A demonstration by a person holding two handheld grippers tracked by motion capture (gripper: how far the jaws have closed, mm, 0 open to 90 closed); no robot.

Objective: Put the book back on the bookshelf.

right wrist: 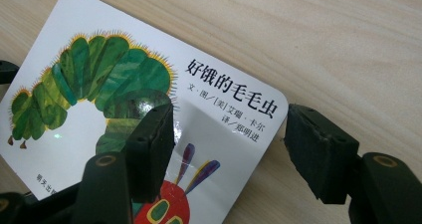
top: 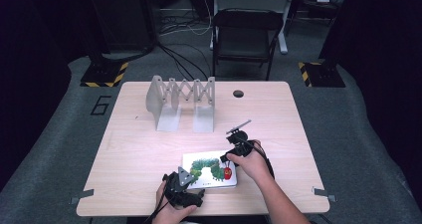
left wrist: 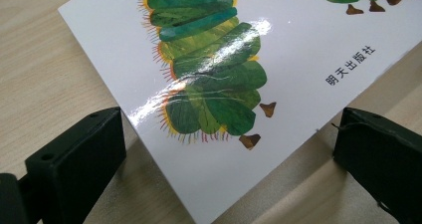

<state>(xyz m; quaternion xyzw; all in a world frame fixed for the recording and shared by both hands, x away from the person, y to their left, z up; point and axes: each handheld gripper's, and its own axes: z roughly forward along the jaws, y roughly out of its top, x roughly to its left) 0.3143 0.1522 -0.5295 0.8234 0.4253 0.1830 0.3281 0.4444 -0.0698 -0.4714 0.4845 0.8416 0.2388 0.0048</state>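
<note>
Book: picture book [top: 209,169] with a green caterpillar on its white cover, lying flat near the table's [top: 139,149] front edge, between the two hands.
Book edges: in the left gripper view a cover corner [left wrist: 199,204] points down between the black jaws; the left gripper [top: 185,184] sits at the book's near left corner in the high view.
Left fingers: spread wide, one on each side of that corner, neither pad on the cover.
Right gripper [top: 239,143]: at the book's right end; in the right gripper view one finger [right wrist: 149,149] stands over the cover, the other [right wrist: 318,149] off the rounded corner above bare wood.
Right fingers: apart, not pinching the book.
Open room: bare tabletop left, right and behind the book.
Far obstacle: grey expanding rack [top: 181,102], well apart near the back edge.
</note>
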